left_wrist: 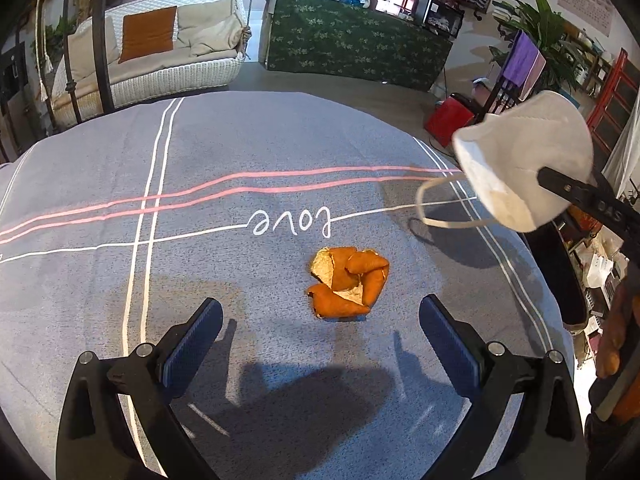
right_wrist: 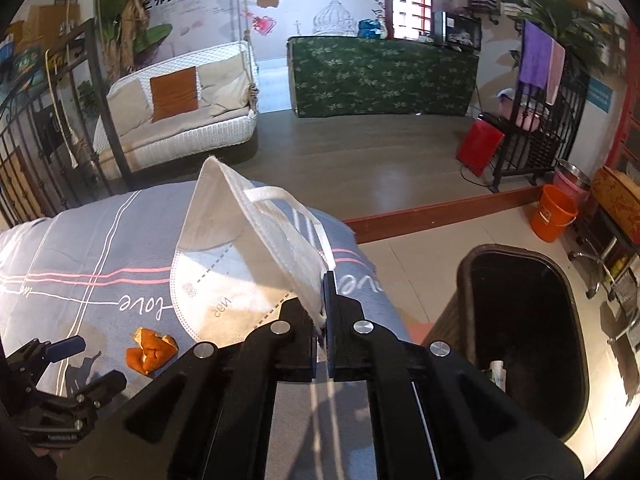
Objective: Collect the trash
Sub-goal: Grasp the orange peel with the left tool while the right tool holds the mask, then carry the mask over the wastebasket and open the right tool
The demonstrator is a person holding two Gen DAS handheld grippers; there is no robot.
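A white face mask (right_wrist: 244, 256) hangs in the air above the table, pinched at its edge by my right gripper (right_wrist: 327, 312), which is shut on it. The left wrist view shows the same mask (left_wrist: 520, 156) held up at the right, its ear loop dangling over the cloth. An orange peel (left_wrist: 348, 282) lies on the grey tablecloth (left_wrist: 224, 152), just ahead of my left gripper (left_wrist: 320, 326), whose blue-padded fingers stand wide open and empty either side of it. The peel (right_wrist: 151, 354) also shows at lower left in the right wrist view, beside the left gripper (right_wrist: 80, 364).
A dark wicker bin (right_wrist: 524, 336) stands on the floor right of the table, with a small item inside. An orange bucket (right_wrist: 554, 213), a red bag (right_wrist: 479, 142), a white sofa (right_wrist: 176, 116) and a green-covered counter (right_wrist: 380, 80) sit farther back.
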